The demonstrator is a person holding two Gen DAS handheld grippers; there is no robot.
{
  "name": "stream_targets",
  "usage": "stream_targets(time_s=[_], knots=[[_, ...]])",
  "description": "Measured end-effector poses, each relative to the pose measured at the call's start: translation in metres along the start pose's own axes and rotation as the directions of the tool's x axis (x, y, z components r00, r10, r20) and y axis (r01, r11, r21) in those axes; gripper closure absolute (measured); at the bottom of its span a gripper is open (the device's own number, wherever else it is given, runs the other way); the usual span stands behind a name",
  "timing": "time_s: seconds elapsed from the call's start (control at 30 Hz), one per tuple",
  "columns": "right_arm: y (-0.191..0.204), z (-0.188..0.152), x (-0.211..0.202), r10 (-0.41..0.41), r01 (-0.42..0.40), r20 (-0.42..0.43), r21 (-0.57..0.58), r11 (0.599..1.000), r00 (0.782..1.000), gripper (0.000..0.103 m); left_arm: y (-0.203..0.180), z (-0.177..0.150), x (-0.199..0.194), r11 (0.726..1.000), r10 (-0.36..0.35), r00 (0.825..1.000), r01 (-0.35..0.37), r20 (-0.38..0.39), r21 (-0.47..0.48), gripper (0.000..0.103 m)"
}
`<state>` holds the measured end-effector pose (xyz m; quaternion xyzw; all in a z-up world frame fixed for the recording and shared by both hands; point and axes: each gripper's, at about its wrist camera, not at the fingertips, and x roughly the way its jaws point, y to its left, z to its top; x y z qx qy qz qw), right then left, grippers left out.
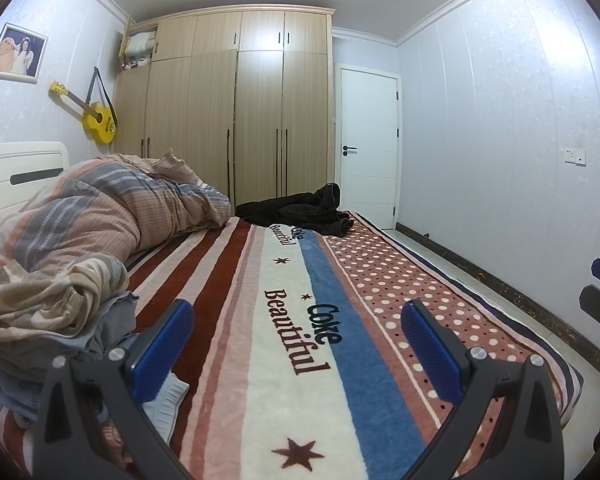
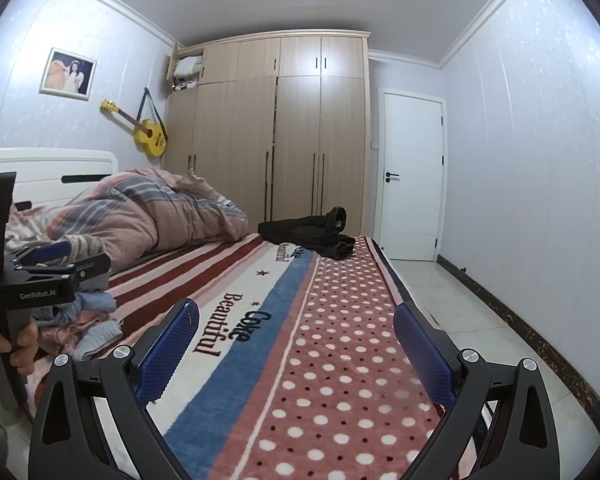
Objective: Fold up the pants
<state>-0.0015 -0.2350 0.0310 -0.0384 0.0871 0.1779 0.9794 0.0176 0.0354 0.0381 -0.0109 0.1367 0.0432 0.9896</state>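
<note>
Hovering above the near end of the bed, the left gripper [image 1: 298,344] has its blue-padded fingers spread wide with nothing between them; the right gripper [image 2: 296,344], held just beside it, is likewise spread and empty. Below both lies the striped and dotted blanket [image 1: 284,320], lettered "Coke Beautiful". Directly beside the left gripper, on its left, sits a heap of crumpled clothes [image 1: 56,304], touching the blanket and crowding that finger. Beyond the heap, a bunched quilt [image 1: 112,200] fills the headboard side of the bed. The dark pants [image 1: 300,210] lie rumpled at the far end of the blanket, well apart from both grippers, with open blanket between. Behind them stand a wooden wardrobe [image 1: 236,100] and a white door [image 1: 368,144]; a yellow guitar [image 1: 94,114] hangs on the left wall.
</note>
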Motion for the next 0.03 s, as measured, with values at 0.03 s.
stream_targets(time_s=[0.03], knots=[[0.0001,0.0001,0.0001,0.0,0.0,0.0,0.0,1.0,1.0,0.006,0.0,0.0005,0.0003,1.0,0.003,1.0,-0.003,-0.001,-0.002,0.001]])
